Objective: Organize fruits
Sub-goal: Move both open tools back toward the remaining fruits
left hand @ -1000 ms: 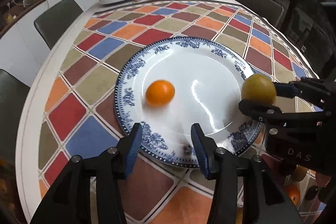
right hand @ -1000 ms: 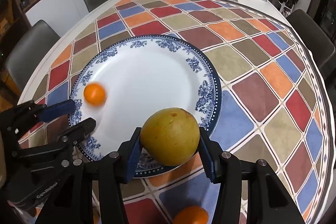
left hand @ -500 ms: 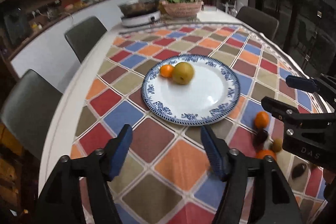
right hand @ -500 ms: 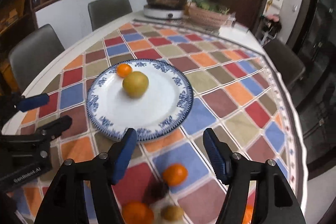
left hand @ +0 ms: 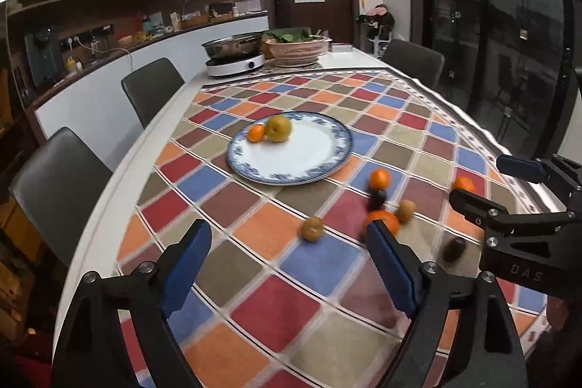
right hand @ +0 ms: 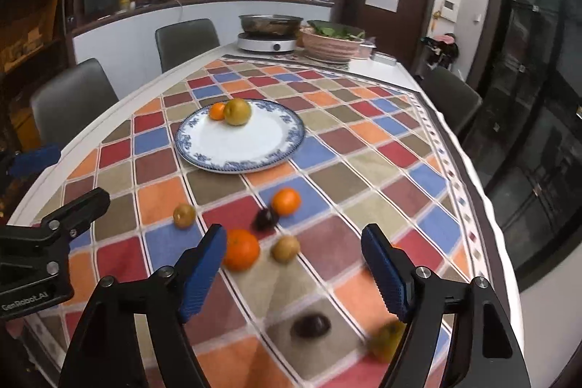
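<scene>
- Now the left hand-held gripper (left hand: 289, 264) hangs over the near part of the tabletop (left hand: 120, 177). Its blue pads stand wide apart. They have just been opening, and nothing is between them.
- The right hand-held gripper (right hand: 293, 266) is also up in the air with its pads wide apart. They have just been opening too, and it holds nothing.
- A blue and white plate (right hand: 271, 150) sits on the bright checked cloth (right hand: 363, 148), well apart from both grippers.
- On the far side of the plate lie a small orange (right hand: 217, 111) and a yellow pear (right hand: 237, 111). The two look like they touch.
- More fruit lies loose on the cloth, between the plate and the grippers.
- A big orange (right hand: 240, 249) sits just beside the right gripper's left pad in the picture.
- A smaller orange (right hand: 286, 201) lies nearer the plate, with a dark fruit (right hand: 265, 219) right beside it.
- Two small brown-yellow fruits (right hand: 183, 215) lie there too, one on each side of the big orange.
- Another dark fruit (right hand: 311, 325) lies close under the right gripper, and a blurry yellow fruit (right hand: 386, 339) sits by its right pad.
- One more orange (left hand: 463, 183) lies off to the right, near the cloth's edge.
- At the far end of the tabletop stand a metal pot on a white cooker (left hand: 234, 55) and a pink basket of greens (left hand: 296, 51).
- Grey chairs (left hand: 152, 90) stand around.
</scene>
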The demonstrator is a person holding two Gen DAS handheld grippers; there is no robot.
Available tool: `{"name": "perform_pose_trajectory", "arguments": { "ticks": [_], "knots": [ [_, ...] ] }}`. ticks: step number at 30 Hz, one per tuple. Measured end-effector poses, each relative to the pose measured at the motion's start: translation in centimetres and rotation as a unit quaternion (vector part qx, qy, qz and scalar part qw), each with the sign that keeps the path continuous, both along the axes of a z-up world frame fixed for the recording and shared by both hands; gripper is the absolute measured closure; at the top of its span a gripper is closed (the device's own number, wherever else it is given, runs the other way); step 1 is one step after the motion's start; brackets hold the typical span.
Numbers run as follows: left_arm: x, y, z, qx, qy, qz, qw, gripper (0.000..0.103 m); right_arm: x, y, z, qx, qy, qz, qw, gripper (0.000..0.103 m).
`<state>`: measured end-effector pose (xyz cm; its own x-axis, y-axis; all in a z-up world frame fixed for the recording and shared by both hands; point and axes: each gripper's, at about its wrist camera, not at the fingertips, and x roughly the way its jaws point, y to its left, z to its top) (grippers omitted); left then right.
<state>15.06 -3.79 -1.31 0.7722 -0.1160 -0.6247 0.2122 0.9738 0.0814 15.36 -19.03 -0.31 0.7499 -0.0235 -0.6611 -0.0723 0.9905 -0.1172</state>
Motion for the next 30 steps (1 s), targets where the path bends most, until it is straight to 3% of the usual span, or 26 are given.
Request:
{"name": "perform_pose_trajectory", "arguments": {
  "ticks": [12,19,30],
  "knots": [
    [-3.9,-4.3,-0.4,-0.009,-0.029,-0.062,0.9976,0.013,-5.7,-4.9,-0.4,0.006,-0.012,-0.070,0.997,0.027],
    [-5.4,-7.2,-1.1,0.016,-0.051,-0.111,0.9924,0.013,-8.1,-7.2,-0.8,0.006,-0.016,-0.093,0.996,0.027],
    [-4.6,-10.3,-3.5,0.027,-0.019,-0.190,0.9811,0.013,-8.7,-8.9,-2.6,0.006,0.009,-0.085,0.996,0.027]
  ]
}}
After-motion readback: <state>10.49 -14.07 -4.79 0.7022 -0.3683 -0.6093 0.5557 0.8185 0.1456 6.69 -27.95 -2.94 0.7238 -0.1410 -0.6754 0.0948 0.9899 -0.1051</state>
